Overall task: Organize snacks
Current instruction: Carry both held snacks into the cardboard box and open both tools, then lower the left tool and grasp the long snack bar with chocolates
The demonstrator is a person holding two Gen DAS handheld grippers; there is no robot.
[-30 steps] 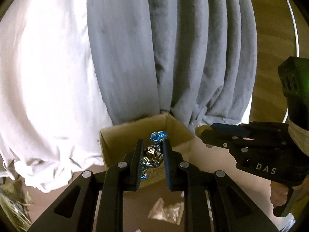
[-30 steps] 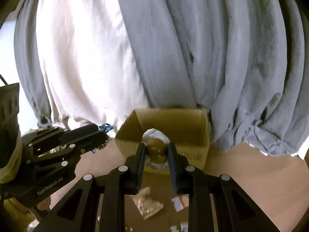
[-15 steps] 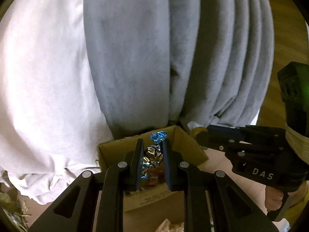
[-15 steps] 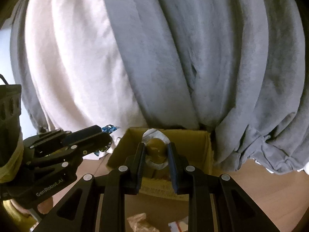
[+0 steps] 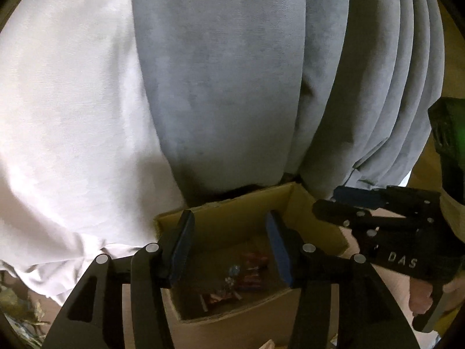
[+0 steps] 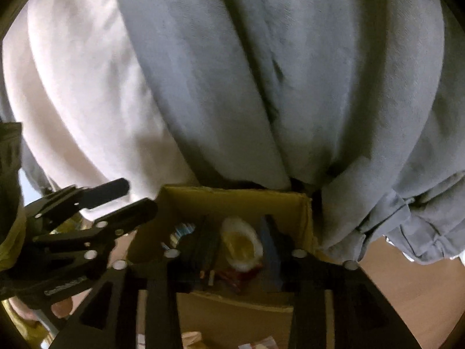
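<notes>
I work over a brown wooden tabletop (image 6: pixel 407 285), and heavy curtains fill the far side of both views: a pale cream curtain (image 5: pixel 64 116) to the left and a grey curtain (image 5: pixel 232 87) in thick folds to the right. An open cardboard box (image 5: pixel 232 212) stands on the table right against the foot of the grey folds, its near wall facing me. A few loose wrappers (image 6: pixel 261 341) lie on the table near me, in front of the box, too cut off at the frame edge to make out.

My left gripper (image 5: pixel 229 244) hangs over the box with its jaws opening and nothing between them; the blue pads stand well apart and I see straight through the gap to the box floor. Down there lie red-wrapped snacks (image 5: pixel 250 273) and a small blue foil candy (image 5: pixel 232 270), all resting loose in the box.

My right gripper (image 6: pixel 241 247) is also above the box, to the right of the left one, and its jaws are opening too. A round yellow snack in a clear white-edged wrapper (image 6: pixel 241 244) sits in the gap between them, blurred, and I cannot tell whether the pads touch it; it appears free of them, over the box interior. Past it, a blue striped wrapper (image 6: pixel 183 229) shows at the left inside the box, and red wrappers (image 6: pixel 232 276) lie below.
</notes>
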